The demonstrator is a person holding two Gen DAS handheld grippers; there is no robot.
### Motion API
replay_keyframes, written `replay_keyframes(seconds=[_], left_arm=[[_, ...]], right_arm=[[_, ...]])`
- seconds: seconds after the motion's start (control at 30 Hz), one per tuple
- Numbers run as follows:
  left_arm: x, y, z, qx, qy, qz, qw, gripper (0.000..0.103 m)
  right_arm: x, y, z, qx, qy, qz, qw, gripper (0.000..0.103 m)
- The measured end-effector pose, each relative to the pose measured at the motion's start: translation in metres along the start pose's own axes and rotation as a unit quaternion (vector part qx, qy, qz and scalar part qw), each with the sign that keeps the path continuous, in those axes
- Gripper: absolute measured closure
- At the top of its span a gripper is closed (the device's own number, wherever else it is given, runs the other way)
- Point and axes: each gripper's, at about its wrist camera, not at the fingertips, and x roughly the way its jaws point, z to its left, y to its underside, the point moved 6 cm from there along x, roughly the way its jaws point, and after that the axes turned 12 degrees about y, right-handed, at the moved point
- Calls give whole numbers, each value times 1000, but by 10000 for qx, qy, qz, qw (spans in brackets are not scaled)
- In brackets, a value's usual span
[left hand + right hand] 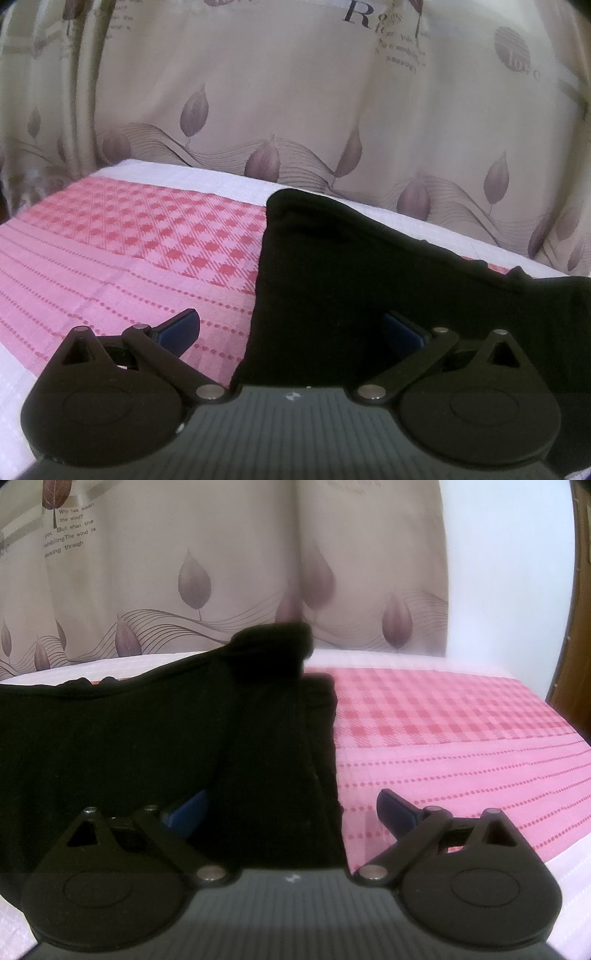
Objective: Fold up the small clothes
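Note:
A black garment (pixel 332 258) lies on the pink checked cloth (pixel 129 251). In the left wrist view its left edge runs between my left gripper's (pixel 291 328) open fingers, and its far corner reaches the cloth's white border. In the right wrist view the same black garment (pixel 147 731) lies with its right edge between my right gripper's (pixel 291 808) open fingers. A folded or bunched part of the garment (pixel 273 646) rises at its far end. Both grippers hover low over the garment's near edge, jaws wide apart, gripping nothing.
A beige curtain with leaf prints and lettering (pixel 295 92) hangs just behind the table. A white wall (pixel 509 565) and a dark wooden frame (pixel 576 627) stand at the far right. The pink cloth (pixel 461 738) extends right of the garment.

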Motion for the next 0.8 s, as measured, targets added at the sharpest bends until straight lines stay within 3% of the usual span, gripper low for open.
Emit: replay_keyframes(seconds=[0.1, 0.3, 0.63, 0.8], left_arm=[[8, 1, 3, -106, 147, 319, 9993, 0], [13, -4, 6, -156, 284, 471, 9984, 0], [17, -16, -10, 941, 174, 774, 9924, 0], [19, -21, -13, 1253, 248, 855, 9881, 0]], right_arm=[[0, 0, 0, 4, 0, -1, 10000, 4], [0, 0, 0, 3, -1, 1, 10000, 4], [0, 0, 0, -8, 16, -1, 10000, 3], [0, 0, -1, -14, 24, -4, 10000, 2]])
